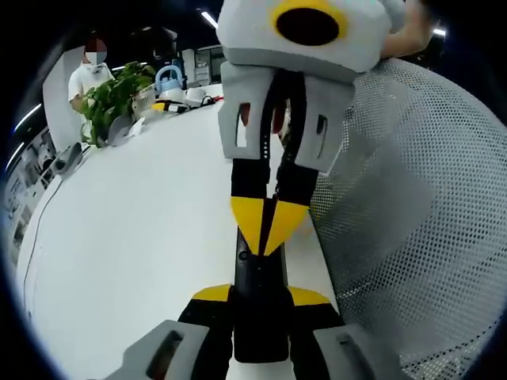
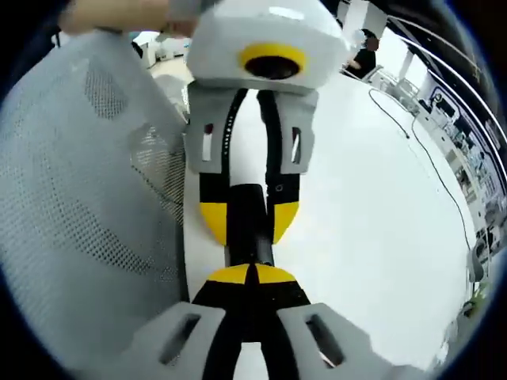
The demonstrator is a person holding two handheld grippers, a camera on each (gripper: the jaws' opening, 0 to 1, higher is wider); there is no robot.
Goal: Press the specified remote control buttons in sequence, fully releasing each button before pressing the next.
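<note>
Slim black bar-shaped remote control [image 1: 259, 305] lies on the white table [image 1: 135, 237], held at one end by the left gripper [image 1: 261, 301] pinching its sides. Right gripper [image 2: 252, 275] pressed together, tips down on the remote's top, probably mid-press. Button count unreadable. No containers near the remote.

Open office, white worktop [image 1: 142, 237]
A grey mesh chair back [image 1: 412, 206] stands beside it; a leafy plant [image 1: 111, 99] sits far off under ceiling strip lights [image 1: 209, 19].
</note>
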